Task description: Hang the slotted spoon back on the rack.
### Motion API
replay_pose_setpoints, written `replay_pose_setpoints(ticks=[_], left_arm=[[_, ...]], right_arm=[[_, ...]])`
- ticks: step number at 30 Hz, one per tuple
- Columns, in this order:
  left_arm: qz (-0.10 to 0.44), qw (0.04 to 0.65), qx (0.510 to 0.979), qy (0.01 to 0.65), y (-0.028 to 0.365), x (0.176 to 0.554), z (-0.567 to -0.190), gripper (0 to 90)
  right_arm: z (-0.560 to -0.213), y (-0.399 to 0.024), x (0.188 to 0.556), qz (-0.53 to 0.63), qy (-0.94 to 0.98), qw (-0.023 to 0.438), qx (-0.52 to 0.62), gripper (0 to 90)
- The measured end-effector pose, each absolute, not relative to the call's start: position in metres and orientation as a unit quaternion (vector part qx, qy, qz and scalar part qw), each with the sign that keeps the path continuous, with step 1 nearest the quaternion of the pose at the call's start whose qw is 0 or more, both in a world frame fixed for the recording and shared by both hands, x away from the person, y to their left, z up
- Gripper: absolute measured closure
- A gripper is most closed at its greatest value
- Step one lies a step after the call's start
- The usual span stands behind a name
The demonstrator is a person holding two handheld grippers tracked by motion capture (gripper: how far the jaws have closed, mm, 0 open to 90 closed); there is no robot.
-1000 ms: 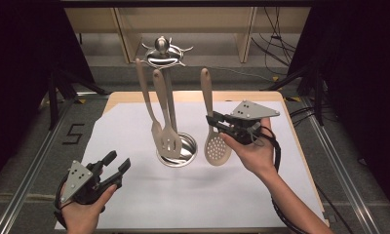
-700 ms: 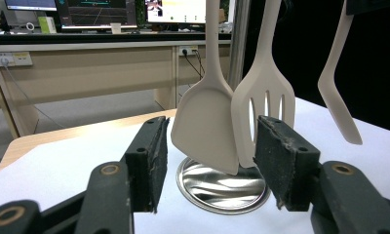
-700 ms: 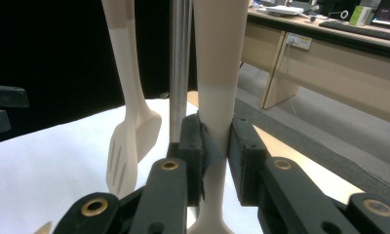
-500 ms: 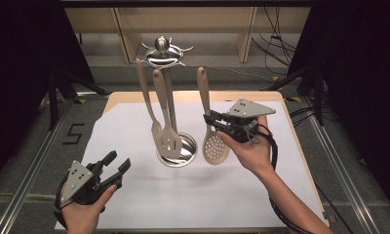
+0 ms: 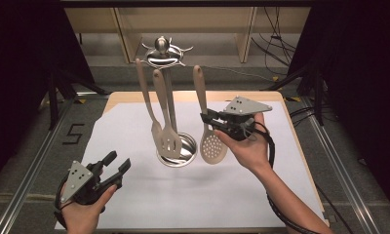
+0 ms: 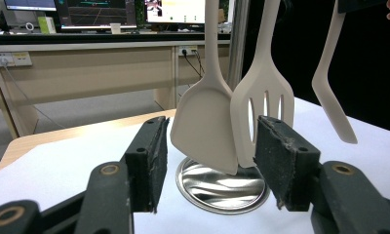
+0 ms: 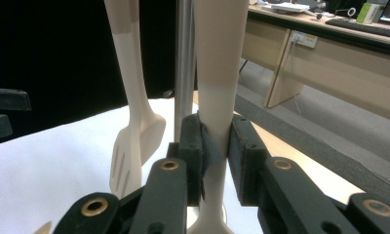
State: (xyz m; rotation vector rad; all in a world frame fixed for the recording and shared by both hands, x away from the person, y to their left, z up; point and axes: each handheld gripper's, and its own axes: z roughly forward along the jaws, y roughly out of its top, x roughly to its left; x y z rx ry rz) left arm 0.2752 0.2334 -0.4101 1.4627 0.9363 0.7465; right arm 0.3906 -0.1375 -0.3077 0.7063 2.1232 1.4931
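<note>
Right tongs grip a skimmer spoon beside the utensil stand; left tongs wait released.

High view: the right tongs (image 5: 206, 118) clench the handle of the skimmer (image 5: 213, 147), held upright just at 3 o'clock of the stand (image 5: 177, 155) on the white-covered counter (image 5: 134, 195); a solid turner (image 5: 156, 138) and a slotted turner (image 5: 169, 141) hang from the stand. The left tongs (image 5: 116, 163) sit released at 7 o'clock, well apart.
Left gripper view: the tongs' (image 6: 207, 161) jaws stand apart, with the turners beyond the gap.
Right gripper view: the tongs' (image 7: 214, 151) pads press on the skimmer handle (image 7: 217, 78).
</note>
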Motion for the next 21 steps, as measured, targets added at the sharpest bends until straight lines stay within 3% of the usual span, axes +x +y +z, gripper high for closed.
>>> replay_pose_setpoints(ticks=[4,7,21], left_arm=[[0.320,0.586,0.627,0.402,0.2337,0.2752,-0.4102,44.9],[0.320,0.586,0.627,0.401,0.2336,0.2754,-0.4101,44.9],[0.319,0.585,0.628,0.401,0.2331,0.2751,-0.4101,44.8]], right_arm=[[-0.3068,-0.1376,0.3933,0.539,0.771,0.240,0.241,78.1],[-0.3070,-0.1356,0.3915,0.539,0.771,0.224,0.255,78.1],[-0.3049,-0.1317,0.3923,0.541,0.769,0.227,0.253,78.1]])
